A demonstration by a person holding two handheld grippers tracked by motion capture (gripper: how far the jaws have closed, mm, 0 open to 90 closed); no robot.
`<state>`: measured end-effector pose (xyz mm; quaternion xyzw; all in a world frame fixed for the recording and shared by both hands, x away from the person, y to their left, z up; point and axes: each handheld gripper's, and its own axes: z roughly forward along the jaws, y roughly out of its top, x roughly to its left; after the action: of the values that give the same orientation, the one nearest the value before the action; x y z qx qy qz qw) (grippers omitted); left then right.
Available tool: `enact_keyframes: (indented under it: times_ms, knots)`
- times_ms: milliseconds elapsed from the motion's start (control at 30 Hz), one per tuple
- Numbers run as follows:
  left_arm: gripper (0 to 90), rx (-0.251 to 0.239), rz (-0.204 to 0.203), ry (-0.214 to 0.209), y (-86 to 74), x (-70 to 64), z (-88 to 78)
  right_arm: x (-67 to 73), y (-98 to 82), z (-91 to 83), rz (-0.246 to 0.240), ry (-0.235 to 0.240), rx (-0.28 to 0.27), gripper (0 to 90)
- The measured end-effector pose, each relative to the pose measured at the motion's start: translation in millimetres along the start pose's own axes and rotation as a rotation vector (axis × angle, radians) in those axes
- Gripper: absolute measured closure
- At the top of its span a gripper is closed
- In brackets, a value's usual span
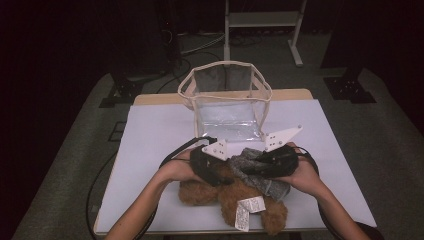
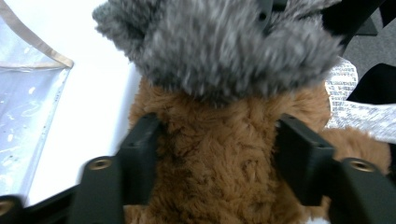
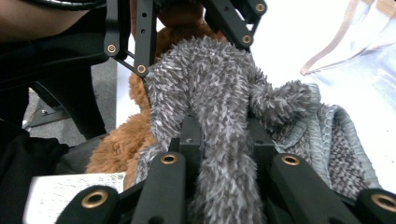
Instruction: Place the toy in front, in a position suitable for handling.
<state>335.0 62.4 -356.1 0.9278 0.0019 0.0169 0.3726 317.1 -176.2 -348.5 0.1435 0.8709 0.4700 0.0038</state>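
Note:
A brown plush toy (image 1: 200,192) lies at the front middle of the white table (image 1: 155,145), with a white label (image 1: 247,210) on it. A grey fuzzy garment (image 1: 272,187) is draped over its upper part. My left gripper (image 1: 221,174) comes in from the left. In the left gripper view its jaws press on both sides of the brown plush (image 2: 210,154), under the grey fuzz (image 2: 224,46). My right gripper (image 1: 248,163) comes in from the right. Its jaws (image 3: 223,133) are shut on a strip of the grey garment (image 3: 210,79).
A clear plastic bag (image 1: 225,64) with beige trim stands open just behind the hands, its corner also in the left gripper view (image 2: 28,93). White tabletop lies free to either side. Grey floor and a metal stand (image 1: 262,20) lie beyond the far edge.

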Motion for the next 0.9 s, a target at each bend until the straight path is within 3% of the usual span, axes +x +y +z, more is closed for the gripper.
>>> enact_keyframes:
  times_ms: [100,300,700,800,900]
  knots:
    - [28.6,0.016,0.005,-0.010,2.2,-1.4,1.0,0.8,-4.3,-12.9,0.002,-0.020,-0.021,72.8]
    - [28.6,0.032,0.022,-0.029,2.1,-8.1,1.5,-1.5,-23.0,-32.2,0.053,-0.053,-0.063,73.1]
    - [28.1,0.031,0.033,-0.050,-2.6,-16.5,-1.6,-4.9,-23.6,-35.2,0.059,-0.103,-0.051,73.3]
    - [28.1,0.034,0.042,-0.046,-3.2,-21.3,-2.9,-4.3,-22.6,-31.2,0.056,-0.093,-0.039,73.7]
    - [25.2,0.032,0.038,-0.037,-0.3,-23.1,-3.9,-0.1,-23.1,-21.7,0.052,-0.053,-0.014,74.0]
